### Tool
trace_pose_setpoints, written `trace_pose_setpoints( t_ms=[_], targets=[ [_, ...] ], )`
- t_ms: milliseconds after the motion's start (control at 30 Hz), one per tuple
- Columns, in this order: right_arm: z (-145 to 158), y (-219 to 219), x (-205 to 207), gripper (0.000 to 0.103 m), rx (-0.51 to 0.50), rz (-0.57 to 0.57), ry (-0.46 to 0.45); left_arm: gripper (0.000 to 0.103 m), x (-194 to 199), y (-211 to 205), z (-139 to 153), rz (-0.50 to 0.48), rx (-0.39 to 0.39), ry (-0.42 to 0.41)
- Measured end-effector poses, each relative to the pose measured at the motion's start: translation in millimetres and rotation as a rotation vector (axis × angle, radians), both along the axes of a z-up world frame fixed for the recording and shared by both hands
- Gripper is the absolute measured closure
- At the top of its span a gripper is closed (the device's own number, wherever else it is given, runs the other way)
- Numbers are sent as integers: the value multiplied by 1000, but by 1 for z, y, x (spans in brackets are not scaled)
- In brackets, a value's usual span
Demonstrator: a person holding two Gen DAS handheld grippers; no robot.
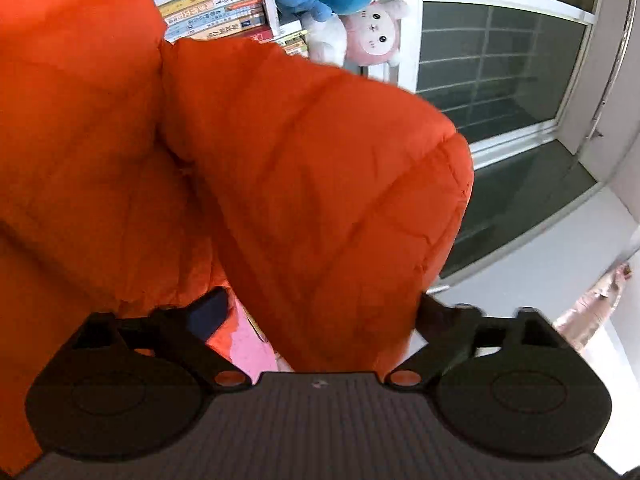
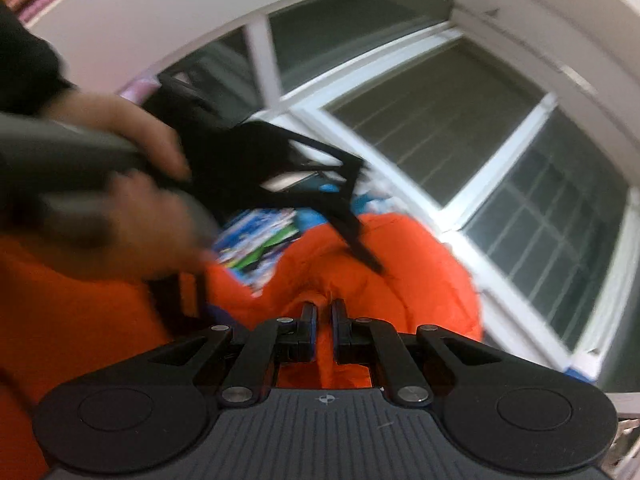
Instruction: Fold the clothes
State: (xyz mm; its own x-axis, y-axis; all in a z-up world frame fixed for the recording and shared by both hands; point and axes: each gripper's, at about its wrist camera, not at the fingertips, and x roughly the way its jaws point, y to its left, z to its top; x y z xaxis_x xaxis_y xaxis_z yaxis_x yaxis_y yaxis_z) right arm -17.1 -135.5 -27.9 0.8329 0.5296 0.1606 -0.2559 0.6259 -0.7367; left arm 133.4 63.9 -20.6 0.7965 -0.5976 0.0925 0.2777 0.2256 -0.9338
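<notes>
While the right gripper (image 2: 324, 316) is pinching the orange jacket (image 1: 300, 184) aloft before the window (image 2: 460, 128), the left gripper (image 1: 320, 312) is gaping around a sleeve, probably needing to close for the fold.

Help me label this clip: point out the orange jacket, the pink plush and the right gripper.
orange jacket (image 1: 320, 184): left wrist view, quilted sleeve.
pink plush (image 1: 374, 34): left wrist view, face.
right gripper (image 2: 324, 316): right wrist view, between fingertips.
</notes>
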Motion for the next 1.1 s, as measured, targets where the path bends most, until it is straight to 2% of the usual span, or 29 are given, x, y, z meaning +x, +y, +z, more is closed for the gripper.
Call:
trace_pose_setpoints(
  t_ms=[33,100,133,167,200,333,367,400,467,567,633,667,733,767,800,833,867,933,1000,1100],
  targets=[
    [0,-1,-1,94,-15,15,34,36,2,-1,0,15,15,8],
    [6,-9,-3,90,-16,61,121,47,4,-2,1,53,72,43],
    [11,-14,-4,85,-7,87,167,58,3,-1,0,66,92,53],
    [16,-19,-4,70,5,112,215,62,3,0,-1,79,112,64],
    [24,-27,-2,54,35,136,263,64,4,3,-3,87,119,77],
    [63,-53,23,32,143,157,389,67,2,7,-6,114,139,106],
    [75,-55,37,18,160,146,401,67,2,8,-6,120,144,112],
    [87,-56,54,9,181,143,422,67,1,8,-6,126,150,117],
    [111,-58,90,3,224,137,468,67,-3,7,-9,132,164,121],
    [141,-50,172,0,278,127,634,67,-6,8,-11,130,183,141],
    [147,-36,219,0,253,130,749,66,-10,8,-13,124,199,157],
    [145,-25,237,0,195,125,791,66,-14,9,-11,117,216,155],
    [134,-5,245,13,88,73,768,57,-24,12,-5,105,256,135],
    [128,3,245,35,40,46,756,55,-30,13,-2,101,280,118],
    [121,10,244,53,-2,24,744,51,-40,17,2,103,297,100],
    [116,10,239,54,-12,28,742,46,-46,21,6,103,298,76],
    [110,9,233,53,-20,32,738,42,-52,25,11,103,300,52],
    [101,7,223,44,-19,52,728,25,-56,34,24,91,274,-10],
    [98,3,220,22,-9,65,730,25,-51,40,37,87,268,-39],
    [94,3,221,18,-38,23,686,24,-36,42,50,87,298,-32]
  ],
)
